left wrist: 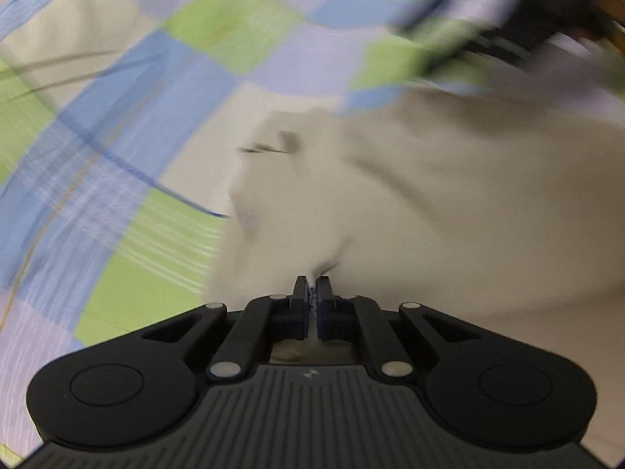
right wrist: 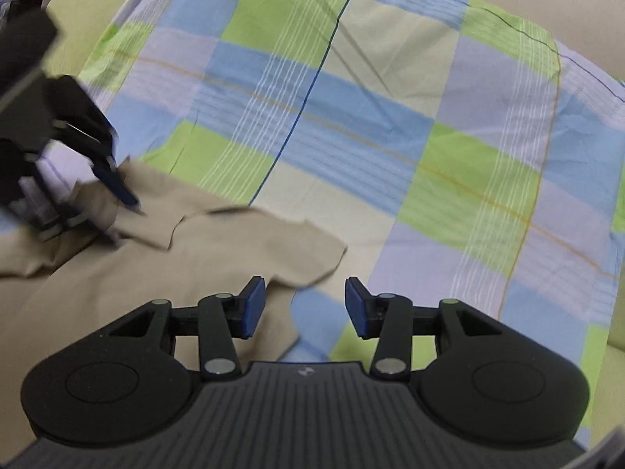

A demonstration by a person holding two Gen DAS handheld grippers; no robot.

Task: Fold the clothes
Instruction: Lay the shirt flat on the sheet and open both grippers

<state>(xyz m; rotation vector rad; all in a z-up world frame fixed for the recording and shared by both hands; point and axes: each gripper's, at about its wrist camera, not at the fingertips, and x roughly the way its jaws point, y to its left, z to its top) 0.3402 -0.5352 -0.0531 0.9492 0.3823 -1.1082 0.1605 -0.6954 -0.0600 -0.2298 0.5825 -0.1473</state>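
The left gripper (left wrist: 312, 287) pinches a fold of the beige garment (left wrist: 410, 203) lying on the checked sheet (right wrist: 390, 97), while the right gripper (right wrist: 305, 305) hangs open over the garment's edge, gripping nothing.

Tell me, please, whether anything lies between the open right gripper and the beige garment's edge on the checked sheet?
Nothing visible does. The right gripper is open just above the beige garment, whose edge lies under its left finger; only checked sheet surrounds it.
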